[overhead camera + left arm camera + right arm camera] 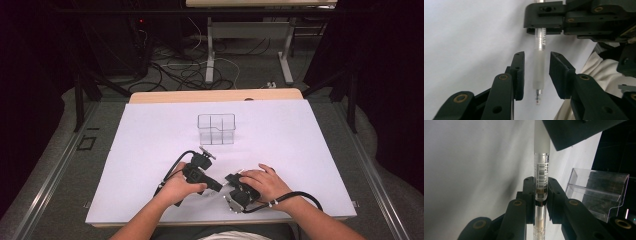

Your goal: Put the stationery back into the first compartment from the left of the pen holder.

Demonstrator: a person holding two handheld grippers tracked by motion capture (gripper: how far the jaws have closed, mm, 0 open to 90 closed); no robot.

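Standing near the tabletop (150, 150) centre, clear divided organizer (216, 128) with visibly empty compartments, pen (539, 62) spanning between both grippers, right gripper (541, 195) clamping its barrel, left gripper (537, 75) released around its frosted grip, tip toward left gripper's camera.

Desk (150, 96): pale wood top, almost fully covered by white sheet (150, 150). Clear plastic organizer (216, 129) with compartments stands directly on sheet, near middle, toward far edge.

dark room; grey floor (60, 165); cable tangle (185, 70) beneath white-legged desk (250, 35) behind table.
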